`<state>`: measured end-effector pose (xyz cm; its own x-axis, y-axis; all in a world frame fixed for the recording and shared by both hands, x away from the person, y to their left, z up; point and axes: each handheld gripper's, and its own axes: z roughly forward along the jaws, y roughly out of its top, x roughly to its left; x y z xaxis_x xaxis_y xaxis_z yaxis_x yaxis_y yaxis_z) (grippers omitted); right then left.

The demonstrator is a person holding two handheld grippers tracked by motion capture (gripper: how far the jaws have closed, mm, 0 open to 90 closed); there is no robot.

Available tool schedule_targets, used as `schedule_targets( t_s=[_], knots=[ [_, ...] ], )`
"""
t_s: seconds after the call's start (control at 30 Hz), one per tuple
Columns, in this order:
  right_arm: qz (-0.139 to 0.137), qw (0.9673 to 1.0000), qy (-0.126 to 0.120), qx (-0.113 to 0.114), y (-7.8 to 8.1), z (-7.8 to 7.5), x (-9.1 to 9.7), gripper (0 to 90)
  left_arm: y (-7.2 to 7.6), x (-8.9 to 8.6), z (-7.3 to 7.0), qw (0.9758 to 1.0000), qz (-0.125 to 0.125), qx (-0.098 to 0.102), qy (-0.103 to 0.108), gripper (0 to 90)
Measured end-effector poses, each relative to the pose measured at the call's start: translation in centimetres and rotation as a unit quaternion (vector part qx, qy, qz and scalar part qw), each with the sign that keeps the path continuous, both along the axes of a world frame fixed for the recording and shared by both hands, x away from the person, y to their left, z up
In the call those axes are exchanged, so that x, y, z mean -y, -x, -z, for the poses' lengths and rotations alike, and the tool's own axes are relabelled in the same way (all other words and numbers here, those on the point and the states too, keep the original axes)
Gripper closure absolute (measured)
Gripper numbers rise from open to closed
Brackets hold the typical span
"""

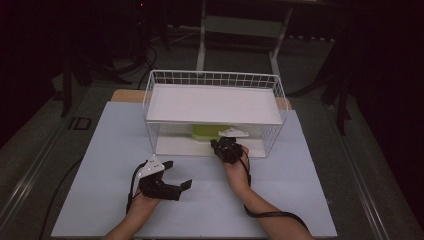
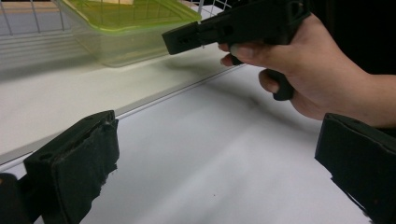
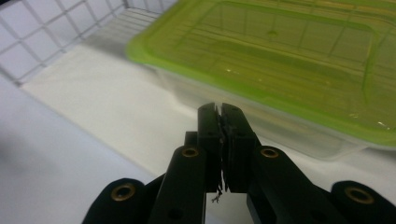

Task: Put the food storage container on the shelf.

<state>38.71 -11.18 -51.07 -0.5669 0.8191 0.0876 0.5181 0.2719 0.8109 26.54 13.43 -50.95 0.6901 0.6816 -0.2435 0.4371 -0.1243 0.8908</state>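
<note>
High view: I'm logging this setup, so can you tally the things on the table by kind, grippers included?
Wire basket, white: 1
White shelf board across the basket: 1
Clear container with green lid, under the board: 1
Black hand-held grippers: 2, the left gripper open, the right gripper shut and empty at the container
Total: 5

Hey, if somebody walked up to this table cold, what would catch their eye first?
Probably the white wire basket at the far middle of the table, with a white shelf across its top and a green-lidded clear container on the level below. Next, the right gripper, jaws pressed together with nothing between them, pointing at that container's near side. The left gripper rests on the white tabletop nearer the person, jaws wide open.
</note>
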Motion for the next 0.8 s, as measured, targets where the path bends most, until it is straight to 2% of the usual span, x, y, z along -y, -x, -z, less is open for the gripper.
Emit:
schedule_targets(
  t_s=[0.13,0.23,0.3,0.53,0.57,0.63,0.67,0.7,0.77,0.8],
  knots=[
    [-0.012,0.9999,-0.008,0.005,1.3,-0.4,0.1,86.1,0.0,0.1,-0.1,1.0000,0.001,0.002,0.002,0.3],
    [-0.019,0.9997,-0.018,-0.001,2.2,-0.5,0.3,84.5,0.1,0.1,-0.2,1.0000,0.002,0.004,0.000,0.3],
    [-0.027,0.9995,-0.015,0.003,2.9,-0.6,0.4,83.4,0.1,0.2,-0.2,1.0000,0.003,0.004,0.000,0.3],
    [-0.037,0.9989,-0.027,0.013,4.3,-1.1,0.9,71.0,0.0,0.5,-0.2,0.9999,0.009,0.005,-0.003,0.3],
    [-0.031,0.9988,-0.031,0.022,4.6,-1.3,1.1,59.5,-0.1,0.6,-0.2,0.9998,0.015,0.005,-0.010,0.3],
    [-0.017,0.9986,-0.044,0.023,4.8,-1.5,1.5,48.2,-0.2,0.6,-0.2,0.9997,0.015,0.008,-0.018,0.3],
    [-0.017,0.9986,-0.044,0.023,4.8,-1.5,1.5,48.2,-0.2,0.6,-0.2,0.9997,0.015,0.008,-0.018,0.3],
    [-0.010,0.9986,-0.050,0.018,5.0,-1.7,1.8,39.0,-0.3,0.6,-0.2,0.9998,0.014,0.005,-0.015,0.3],
    [-0.011,0.9984,-0.052,0.019,5.1,-1.7,2.0,39.0,-0.3,0.6,-0.2,0.9998,0.014,0.005,-0.015,0.3],
    [-0.022,0.9984,-0.049,0.016,5.3,-1.8,2.3,25.9,-0.3,0.6,-0.5,0.9998,0.019,0.007,-0.007,0.3]
  ],
)
